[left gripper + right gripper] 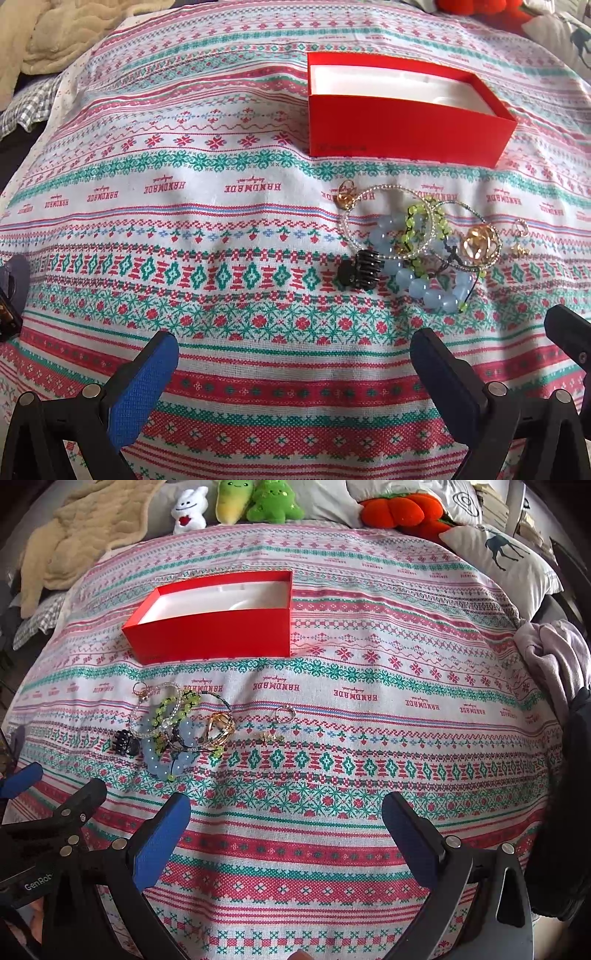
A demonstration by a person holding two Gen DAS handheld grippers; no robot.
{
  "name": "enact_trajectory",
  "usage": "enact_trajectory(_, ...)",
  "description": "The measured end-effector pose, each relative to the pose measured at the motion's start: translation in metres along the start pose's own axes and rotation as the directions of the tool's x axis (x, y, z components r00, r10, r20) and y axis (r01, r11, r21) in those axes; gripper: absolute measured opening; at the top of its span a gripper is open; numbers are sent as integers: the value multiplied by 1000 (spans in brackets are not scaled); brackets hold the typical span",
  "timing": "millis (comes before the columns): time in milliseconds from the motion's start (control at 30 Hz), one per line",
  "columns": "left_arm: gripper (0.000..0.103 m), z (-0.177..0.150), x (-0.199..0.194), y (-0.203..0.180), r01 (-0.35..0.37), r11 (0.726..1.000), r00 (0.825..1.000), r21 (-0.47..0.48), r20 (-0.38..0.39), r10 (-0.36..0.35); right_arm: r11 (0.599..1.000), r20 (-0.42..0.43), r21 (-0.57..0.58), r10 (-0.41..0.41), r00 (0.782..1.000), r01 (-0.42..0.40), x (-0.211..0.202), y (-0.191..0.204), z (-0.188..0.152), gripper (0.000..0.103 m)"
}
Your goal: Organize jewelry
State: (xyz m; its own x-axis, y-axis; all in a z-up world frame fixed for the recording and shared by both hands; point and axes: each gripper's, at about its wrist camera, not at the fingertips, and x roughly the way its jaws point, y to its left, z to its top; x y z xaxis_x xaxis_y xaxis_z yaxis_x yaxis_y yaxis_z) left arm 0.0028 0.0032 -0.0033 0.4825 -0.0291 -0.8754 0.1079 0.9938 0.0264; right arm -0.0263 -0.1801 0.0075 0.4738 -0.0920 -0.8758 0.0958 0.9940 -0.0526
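A heap of jewelry [421,240] lies on the patterned cloth: a pale blue bead bracelet [424,284], a green bead bracelet [417,221], clear bead rings, gold rings [476,242] and a black hair claw [360,273]. It also shows in the right wrist view [177,731], with loose gold pieces [284,714] to its right. An open red box [402,129] with a white lining stands behind the heap; it shows in the right wrist view too [214,635]. My left gripper [291,365] is open and empty, short of the heap. My right gripper [286,829] is open and empty.
The cloth [369,738] covers a bed. Plush toys [255,502], an orange plush [402,509] and a deer pillow [506,557] lie along the far edge. A beige blanket [81,531] is at the far left, a lilac cloth [554,653] at the right.
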Motion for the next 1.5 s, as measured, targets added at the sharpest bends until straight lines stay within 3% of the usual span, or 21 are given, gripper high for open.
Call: enact_trajectory(1500,103,1,1,2,3,1000,1000,-3,3,-3,1000,3,6,2,1000,-2,-4,1,2,103)
